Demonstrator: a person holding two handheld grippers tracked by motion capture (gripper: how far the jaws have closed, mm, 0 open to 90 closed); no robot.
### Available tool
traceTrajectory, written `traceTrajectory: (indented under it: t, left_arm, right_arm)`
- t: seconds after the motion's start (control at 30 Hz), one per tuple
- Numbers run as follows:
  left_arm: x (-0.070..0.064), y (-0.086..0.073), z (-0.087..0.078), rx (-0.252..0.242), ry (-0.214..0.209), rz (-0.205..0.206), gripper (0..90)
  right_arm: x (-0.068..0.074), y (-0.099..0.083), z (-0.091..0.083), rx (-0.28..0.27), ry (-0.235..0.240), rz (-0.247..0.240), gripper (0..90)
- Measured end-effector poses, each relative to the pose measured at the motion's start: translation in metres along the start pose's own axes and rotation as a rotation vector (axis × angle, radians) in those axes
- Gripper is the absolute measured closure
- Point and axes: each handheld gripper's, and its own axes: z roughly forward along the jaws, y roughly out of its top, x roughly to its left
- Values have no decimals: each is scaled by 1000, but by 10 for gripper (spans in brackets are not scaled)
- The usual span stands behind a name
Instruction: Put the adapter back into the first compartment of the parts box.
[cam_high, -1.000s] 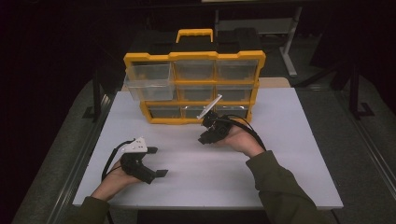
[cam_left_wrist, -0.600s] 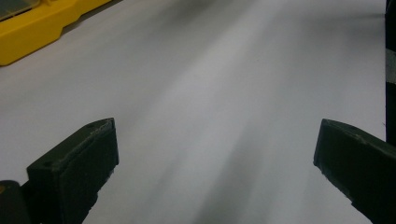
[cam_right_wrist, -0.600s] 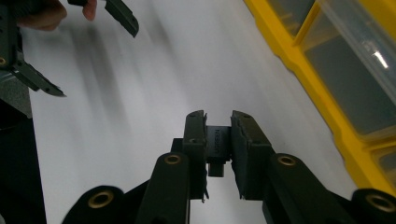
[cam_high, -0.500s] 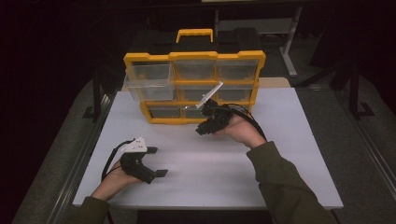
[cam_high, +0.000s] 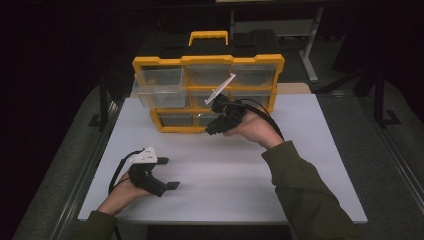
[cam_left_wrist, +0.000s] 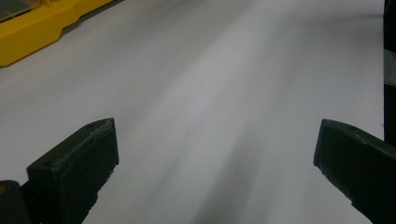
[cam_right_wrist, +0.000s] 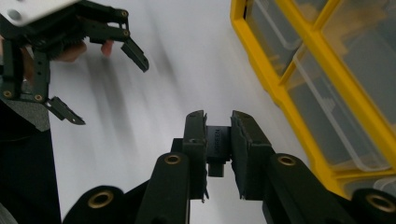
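my right gripper (cam_right_wrist: 218, 140) clamps a small black part (cam_right_wrist: 217, 148) just before the yellow organiser (cam_high: 207, 90), left gripper (cam_high: 167, 174) spread idle; i should aim squarely at its open drawer (cam_high: 156, 86).

Open desk (cam_high: 240, 175): bare white top between the two hands and across the near half.
Back edge: yellow drawer cabinet (cam_high: 207, 62) stands across it, blocking reach beyond.
Jutting drawer (cam_high: 155, 92): pulled out at the cabinet's upper left, overhanging the desk.
Right side: bare desk beside the cabinet.
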Motion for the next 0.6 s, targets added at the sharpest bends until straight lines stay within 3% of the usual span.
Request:
traceTrajectory:
  t: [0.6]
  left_arm:
    - [0,0,-1,-5,-1,-5,0]
  right_arm:
    - [-3,38,-33,-39,-12,-32,752]
